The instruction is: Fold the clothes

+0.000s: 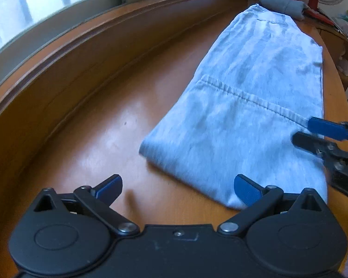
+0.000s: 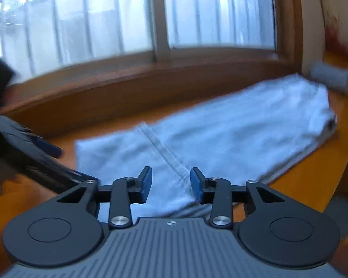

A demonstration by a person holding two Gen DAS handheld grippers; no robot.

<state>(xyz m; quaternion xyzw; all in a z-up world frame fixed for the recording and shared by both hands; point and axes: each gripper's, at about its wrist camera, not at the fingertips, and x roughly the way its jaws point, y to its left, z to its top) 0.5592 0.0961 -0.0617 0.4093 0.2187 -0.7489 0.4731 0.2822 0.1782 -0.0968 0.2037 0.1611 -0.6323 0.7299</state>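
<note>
Pale grey-blue jersey, soft and faintly mottled: the garment (image 1: 250, 106) lies folded into a long, narrow shape on the worktop (image 1: 104, 125), running away from my jaws toward the far end. A double-stitched seam crosses it near my end, slightly puckered, and a short stitched bar shows near the far end. Its near edge is a rounded fold; the far right side ends in a straighter hem.

My left gripper (image 1: 177, 186) has its jaws wide, holding nothing. The left blue pad is over bare wood, the right one over the garment's near corner; I cannot tell whether it touches the cloth. My right gripper (image 2: 170, 181) has its jaws parted to a moderate gap, also empty, with the seam running up between them and the cloth directly ahead and beneath. From the left wrist view that gripper (image 1: 307, 131) comes in from the right, tips over the cloth just by the seam.

Beyond the garment's far end sits a grey roll (image 1: 281, 5) of fabric, close to it. Glossy orange-brown wood makes up the worktop, with a curved raised lip (image 1: 85, 44) to the left of my jaws and a window (image 2: 104, 16) above it. The right wrist view is blurred.
</note>
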